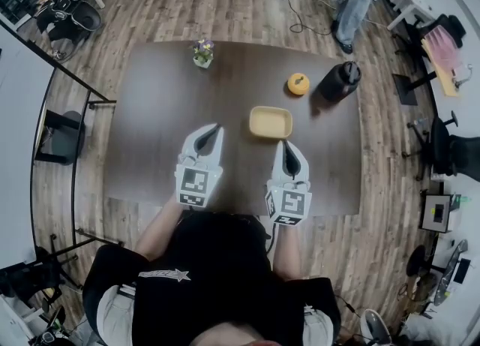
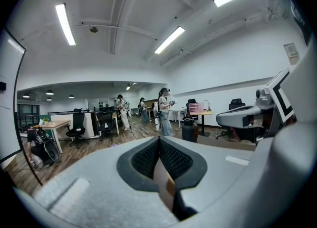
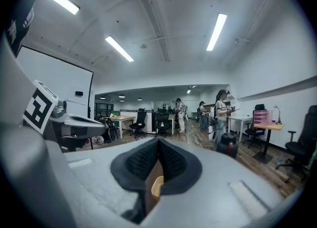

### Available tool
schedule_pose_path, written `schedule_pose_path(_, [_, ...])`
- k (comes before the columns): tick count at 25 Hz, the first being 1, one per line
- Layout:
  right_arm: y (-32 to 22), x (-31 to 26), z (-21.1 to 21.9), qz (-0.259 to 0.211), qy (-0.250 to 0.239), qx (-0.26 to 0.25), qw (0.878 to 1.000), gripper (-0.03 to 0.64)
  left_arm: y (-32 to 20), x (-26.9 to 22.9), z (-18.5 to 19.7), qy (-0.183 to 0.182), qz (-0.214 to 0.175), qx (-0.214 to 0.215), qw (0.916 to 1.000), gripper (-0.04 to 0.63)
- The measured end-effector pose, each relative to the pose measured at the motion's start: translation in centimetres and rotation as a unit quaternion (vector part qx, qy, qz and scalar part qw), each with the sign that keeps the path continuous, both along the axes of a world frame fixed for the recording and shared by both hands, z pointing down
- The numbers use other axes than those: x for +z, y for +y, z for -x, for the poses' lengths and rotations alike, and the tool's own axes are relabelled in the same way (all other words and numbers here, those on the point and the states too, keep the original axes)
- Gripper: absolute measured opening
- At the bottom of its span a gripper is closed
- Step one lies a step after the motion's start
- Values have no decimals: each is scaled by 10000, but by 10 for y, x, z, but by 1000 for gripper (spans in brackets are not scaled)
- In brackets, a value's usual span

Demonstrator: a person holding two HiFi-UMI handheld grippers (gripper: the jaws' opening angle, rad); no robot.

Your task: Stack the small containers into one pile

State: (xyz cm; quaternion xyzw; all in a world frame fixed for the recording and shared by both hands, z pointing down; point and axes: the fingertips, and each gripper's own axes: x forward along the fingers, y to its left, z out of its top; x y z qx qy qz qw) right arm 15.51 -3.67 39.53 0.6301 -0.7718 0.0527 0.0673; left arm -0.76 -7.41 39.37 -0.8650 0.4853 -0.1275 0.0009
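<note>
A shallow rectangular yellow plastic container (image 1: 271,121) is seen near the middle of the dark brown wooden table (image 1: 157,112), open side up, with only its own yellow floor showing inside. A small round orange container (image 1: 298,83) is set apart from it, farther back and to the right; what it holds cannot be made out. Just beside that, a black lidded jug (image 1: 340,80) is stood upright. A small white pot (image 1: 202,60) at the far edge is filled with a flowering plant. The left gripper (image 1: 216,130) and right gripper (image 1: 284,146) are held over the near table, fingers pressed together on nothing, the right tip just beside the yellow container's near corner.
</note>
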Motion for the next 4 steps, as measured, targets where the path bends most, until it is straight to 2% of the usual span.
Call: schedule_pose_path(4, [1, 1, -3, -4, -47, 10, 10000, 6, 0, 2, -2, -6, -3, 5, 10000, 11])
